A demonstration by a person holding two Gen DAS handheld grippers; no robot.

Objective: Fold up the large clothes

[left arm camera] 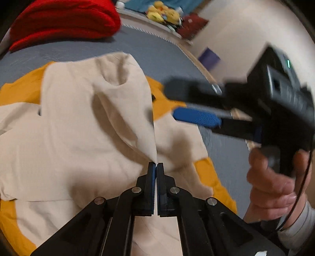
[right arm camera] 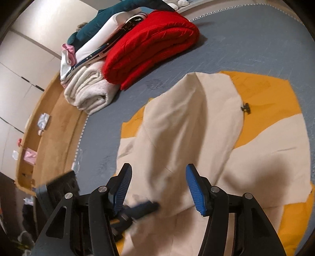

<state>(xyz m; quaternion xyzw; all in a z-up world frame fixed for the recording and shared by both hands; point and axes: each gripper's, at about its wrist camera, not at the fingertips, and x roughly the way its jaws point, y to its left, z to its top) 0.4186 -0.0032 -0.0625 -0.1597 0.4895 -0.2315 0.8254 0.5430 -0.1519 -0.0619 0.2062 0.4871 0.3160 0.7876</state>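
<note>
A large cream and orange garment lies spread on the grey bed cover. In the left wrist view my left gripper is shut on a pinched corner of the cream cloth, which rises from the jaws in a taut fold. My right gripper hovers open to the right of that fold, held by a hand. In the right wrist view the garment forms a raised ridge that runs between the spread fingers of my right gripper; the blue pads do not press it. The left gripper shows blurred low down.
A folded red blanket lies at the bed's far side, beside a folded white towel and a stack of clothes. The bed's wooden frame runs along the left. A black toggle hangs from the garment. Yellow plush toys sit far off.
</note>
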